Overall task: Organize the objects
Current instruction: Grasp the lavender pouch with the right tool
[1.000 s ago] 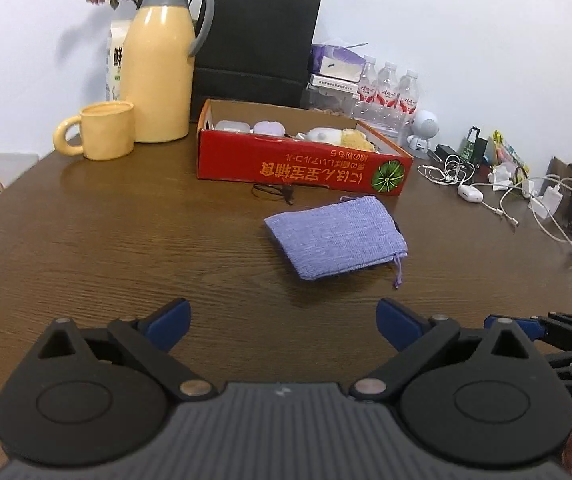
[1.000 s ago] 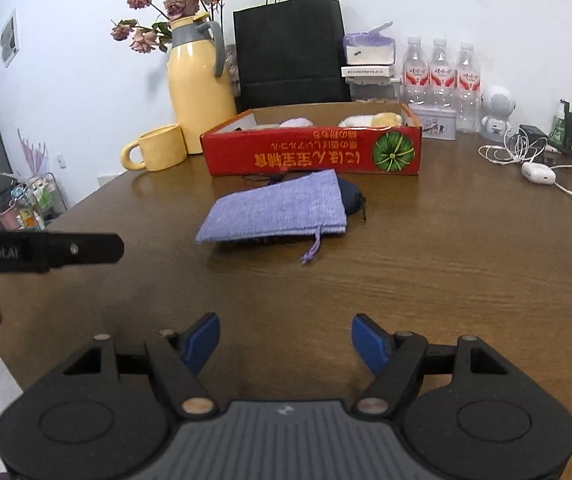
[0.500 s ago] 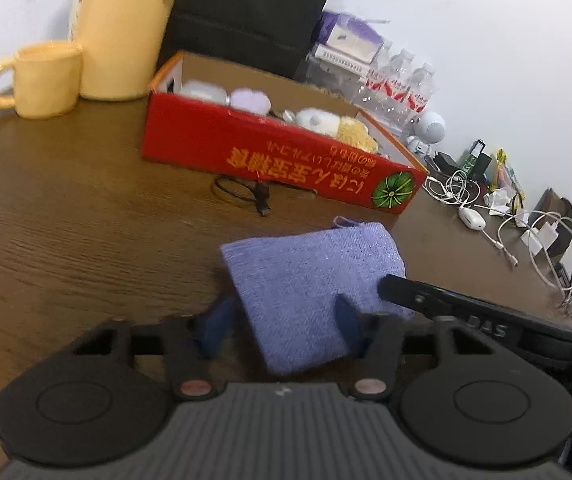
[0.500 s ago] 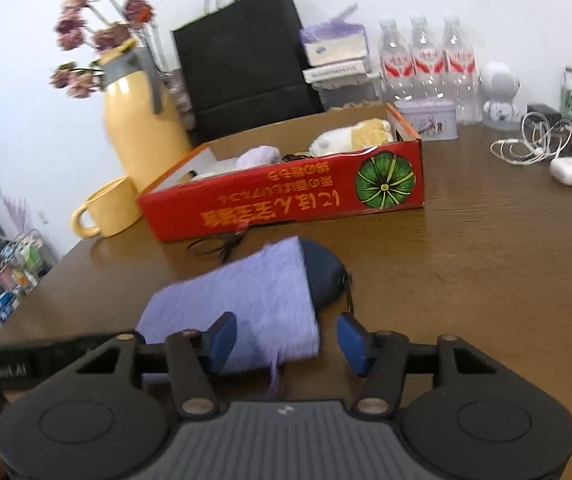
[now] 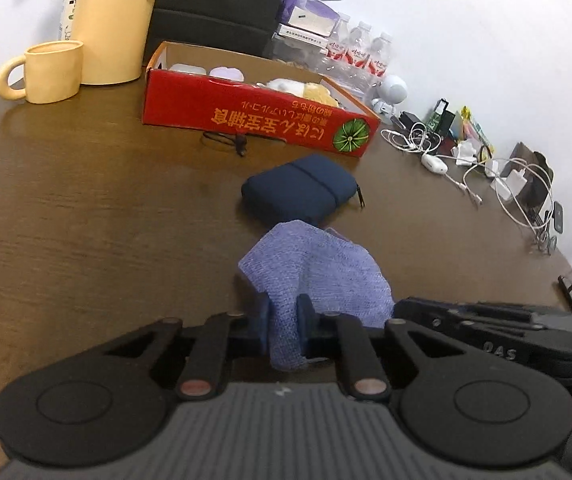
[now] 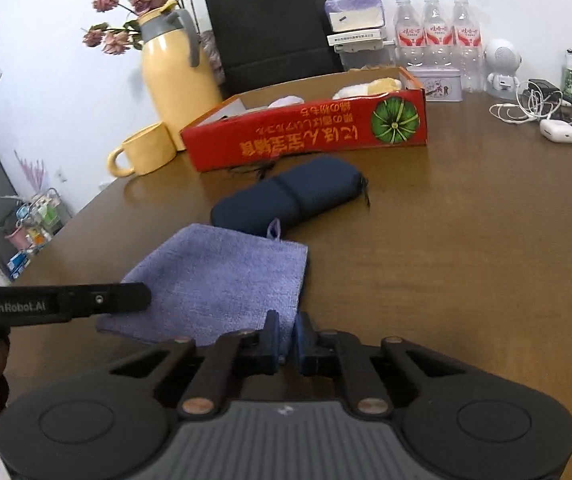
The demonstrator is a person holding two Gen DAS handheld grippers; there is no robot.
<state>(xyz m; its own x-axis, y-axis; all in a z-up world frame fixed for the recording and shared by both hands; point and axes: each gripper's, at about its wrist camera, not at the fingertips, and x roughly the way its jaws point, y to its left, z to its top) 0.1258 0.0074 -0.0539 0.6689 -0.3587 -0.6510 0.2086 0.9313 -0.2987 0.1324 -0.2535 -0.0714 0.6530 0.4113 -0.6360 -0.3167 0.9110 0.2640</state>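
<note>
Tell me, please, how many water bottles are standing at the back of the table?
3, in a row against the wall behind the red box: left bottle, middle bottle, right bottle. Others might be hidden behind the black bag.

Between my left fingers (image 5: 264, 320) sits the pouch (image 5: 318, 276); ahead of it lies the case (image 5: 300, 188), then the box (image 5: 258, 116). Left of the box stands the mug (image 5: 48, 72); cables (image 5: 482, 168) lie right.
</note>
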